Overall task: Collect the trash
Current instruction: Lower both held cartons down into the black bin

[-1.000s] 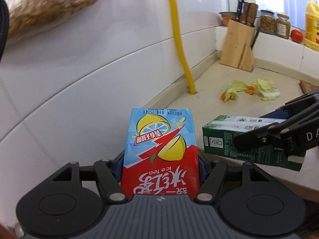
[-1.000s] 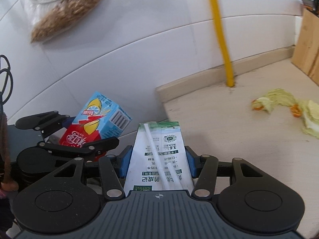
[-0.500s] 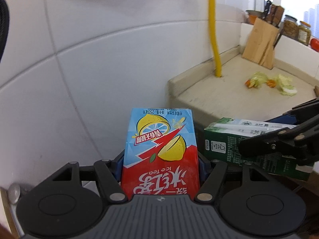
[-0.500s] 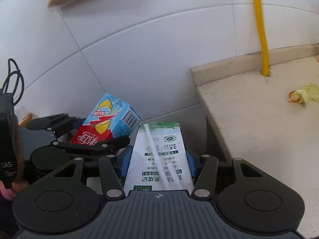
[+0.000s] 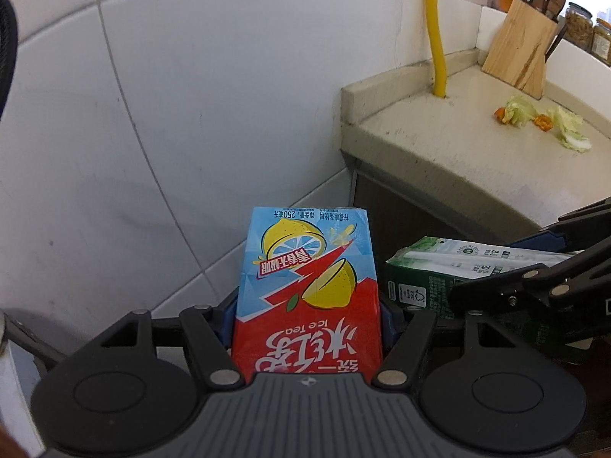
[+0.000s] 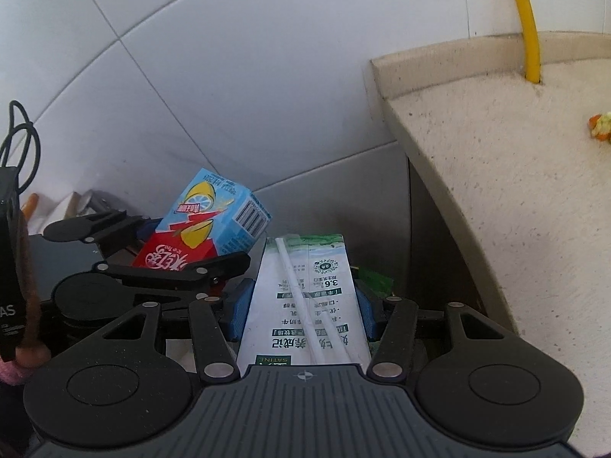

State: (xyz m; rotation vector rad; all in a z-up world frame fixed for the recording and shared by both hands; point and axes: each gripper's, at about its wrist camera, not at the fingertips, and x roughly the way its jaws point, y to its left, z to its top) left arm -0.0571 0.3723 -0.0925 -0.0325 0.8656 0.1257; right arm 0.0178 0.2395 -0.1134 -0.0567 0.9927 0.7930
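My left gripper is shut on a red and blue ice tea carton with lemons printed on it. To its right, my right gripper is shut on a green and white milk carton with a straw taped along its top. Both cartons hang in the air beside the end of the counter, below its top. The milk carton and the tea carton each show in the other wrist view. Vegetable scraps lie on the counter top.
A white tiled wall stands straight ahead. The beige counter ends at the right, with a yellow pipe rising from it and a wooden knife block behind. Something green lies below the milk carton.
Both grippers, still holding their cartons, have moved left off the counter and down past its end. The counter top now sits above and to the right.
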